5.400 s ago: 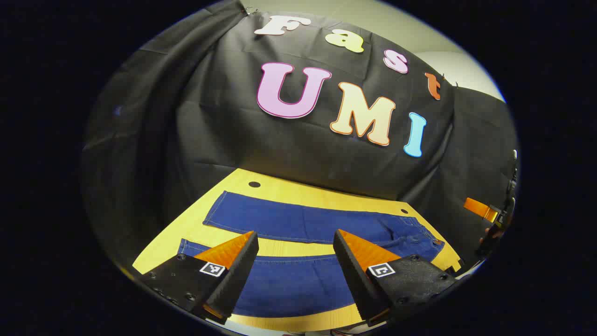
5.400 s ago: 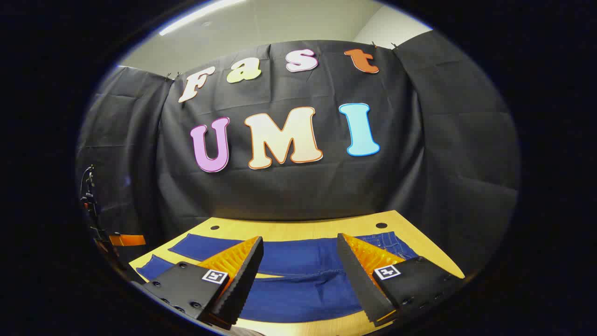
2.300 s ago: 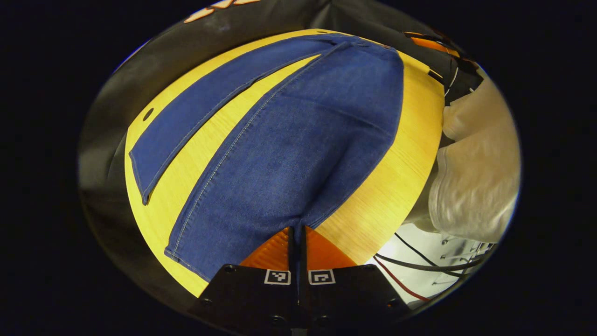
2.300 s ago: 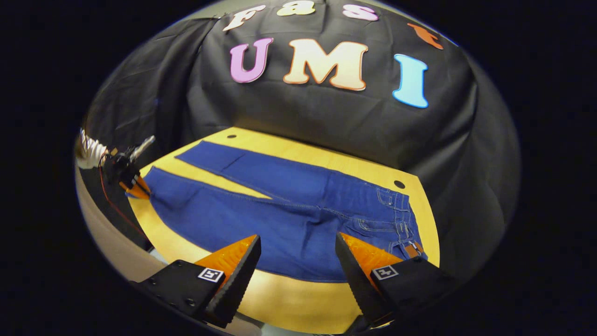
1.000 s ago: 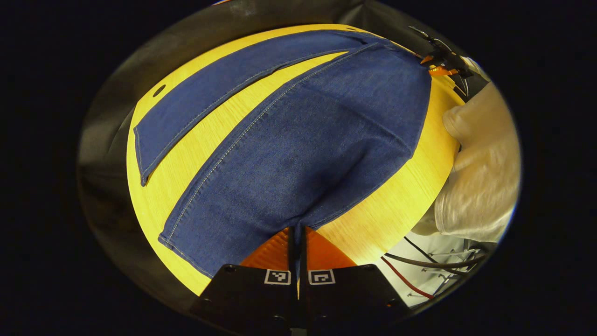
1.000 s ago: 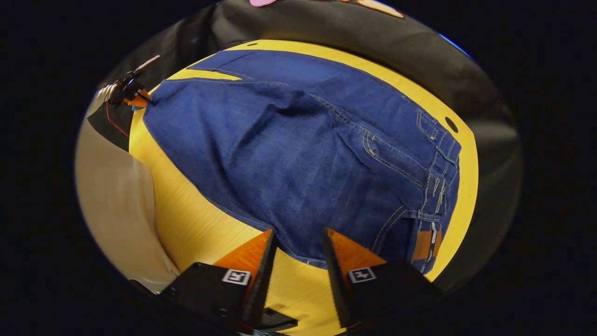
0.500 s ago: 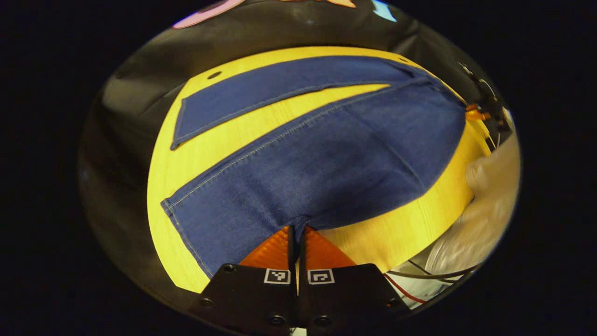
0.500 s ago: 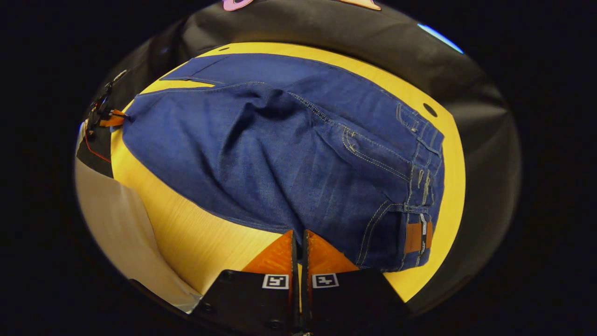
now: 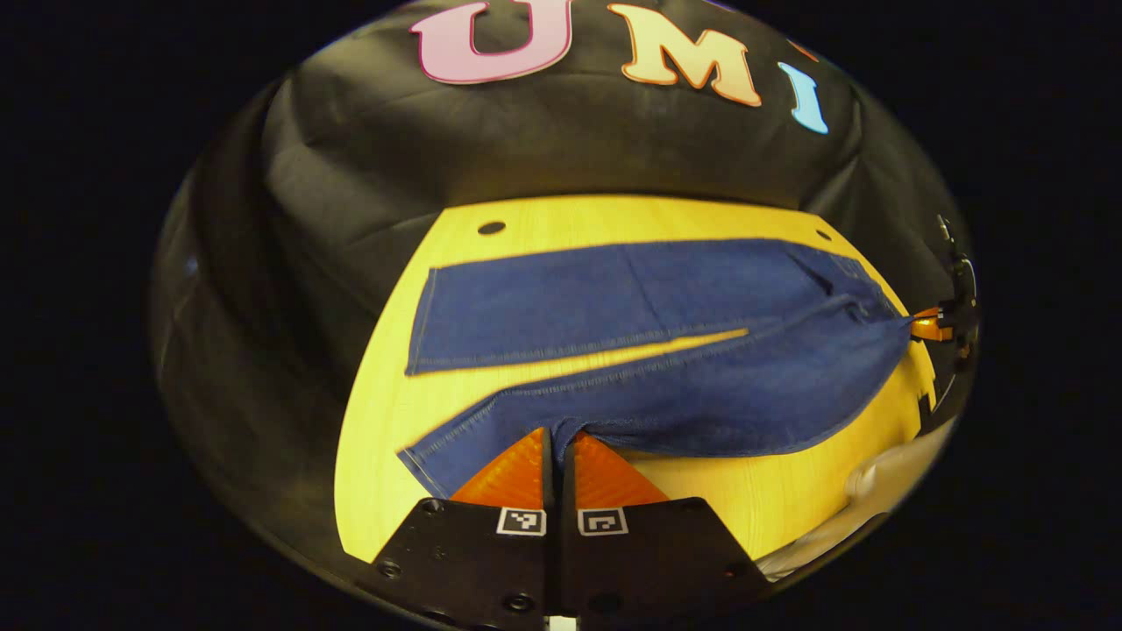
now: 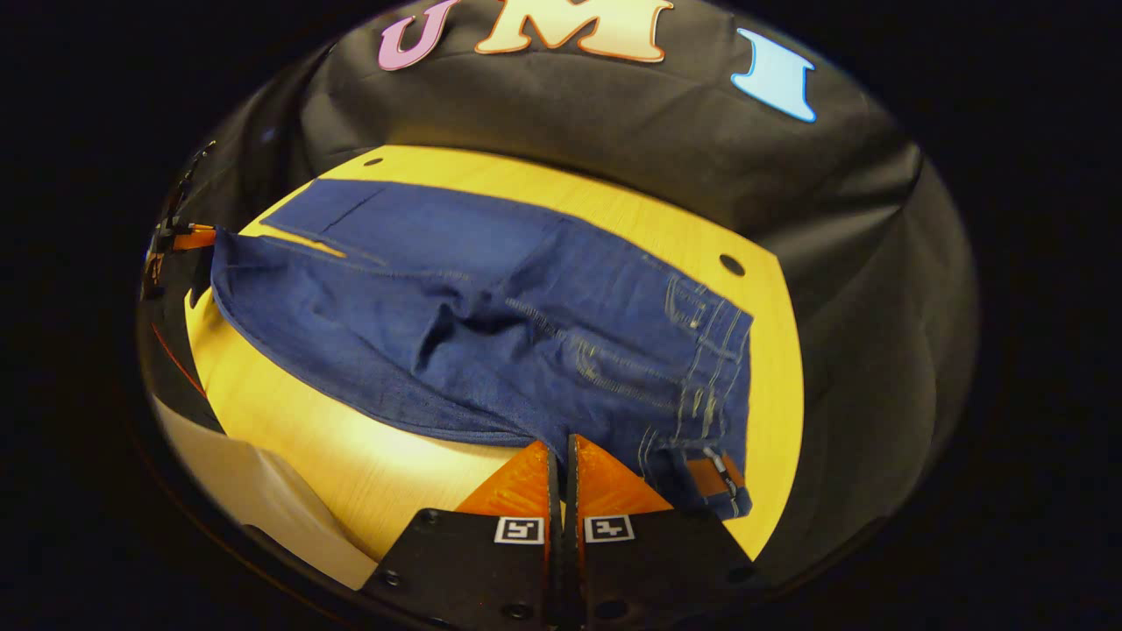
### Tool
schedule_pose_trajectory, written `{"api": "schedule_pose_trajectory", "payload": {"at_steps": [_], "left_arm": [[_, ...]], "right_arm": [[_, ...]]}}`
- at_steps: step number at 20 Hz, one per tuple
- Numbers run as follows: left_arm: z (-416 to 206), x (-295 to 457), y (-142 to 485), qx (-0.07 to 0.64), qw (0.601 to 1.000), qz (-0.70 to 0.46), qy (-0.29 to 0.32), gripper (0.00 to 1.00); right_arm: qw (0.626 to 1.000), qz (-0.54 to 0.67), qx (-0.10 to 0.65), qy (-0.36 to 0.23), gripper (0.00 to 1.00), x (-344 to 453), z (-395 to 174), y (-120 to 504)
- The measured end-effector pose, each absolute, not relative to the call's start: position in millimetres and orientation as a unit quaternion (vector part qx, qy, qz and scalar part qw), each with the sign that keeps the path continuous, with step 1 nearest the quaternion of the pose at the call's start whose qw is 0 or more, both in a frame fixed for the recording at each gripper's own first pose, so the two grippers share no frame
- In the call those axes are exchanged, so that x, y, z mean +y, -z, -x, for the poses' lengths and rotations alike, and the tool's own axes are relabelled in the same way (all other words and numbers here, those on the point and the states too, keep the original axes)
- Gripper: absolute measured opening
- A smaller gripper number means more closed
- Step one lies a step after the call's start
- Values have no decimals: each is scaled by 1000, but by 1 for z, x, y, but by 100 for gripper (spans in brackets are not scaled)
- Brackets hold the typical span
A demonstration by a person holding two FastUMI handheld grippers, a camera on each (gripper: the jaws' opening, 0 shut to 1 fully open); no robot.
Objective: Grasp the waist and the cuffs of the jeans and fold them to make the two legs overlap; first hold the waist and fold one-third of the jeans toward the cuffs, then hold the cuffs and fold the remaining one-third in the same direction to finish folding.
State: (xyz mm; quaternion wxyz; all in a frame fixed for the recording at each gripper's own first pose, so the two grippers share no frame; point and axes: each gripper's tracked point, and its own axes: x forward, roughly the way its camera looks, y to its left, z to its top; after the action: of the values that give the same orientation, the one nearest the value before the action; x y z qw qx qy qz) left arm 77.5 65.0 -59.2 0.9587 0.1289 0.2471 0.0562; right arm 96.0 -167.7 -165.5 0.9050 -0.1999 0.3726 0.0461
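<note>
Pinching jeans (image 9: 666, 386), both hand-held grippers.

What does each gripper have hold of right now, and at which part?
Both hold the jeans. The left gripper is shut on the near leg's edge by the cuff; the right gripper is shut on the near edge by the waist.

the left gripper (image 9: 554, 436) has its jaws pressed together on the near hem of the jeans (image 9: 701, 386), down by the cuff end. the right gripper (image 10: 561, 447) is likewise clamped, jaws closed on the near edge at the waist end. each one also appears small at the far side edge of the other's view, pinching the denim
</note>
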Motion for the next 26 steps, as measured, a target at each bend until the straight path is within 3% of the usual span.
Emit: {"api": "schedule_pose_trajectory", "payload": {"at_steps": [6,14,20,26], "left_arm": [[-156,67,11,215,959,-171,-66,0],[-270,95,6,209,957,-164,-119,0],[-337,122,29,222,944,-176,-169,0],[-352,119,58,241,931,-193,-195,0]], "right_arm": [[917,193,347,-47,2,-167,-171,130],[933,202,297,-35,0,-161,-305,112],[930,196,312,-15,0,-163,-378,179],[924,194,328,-15,4,-170,-390,213]]}}
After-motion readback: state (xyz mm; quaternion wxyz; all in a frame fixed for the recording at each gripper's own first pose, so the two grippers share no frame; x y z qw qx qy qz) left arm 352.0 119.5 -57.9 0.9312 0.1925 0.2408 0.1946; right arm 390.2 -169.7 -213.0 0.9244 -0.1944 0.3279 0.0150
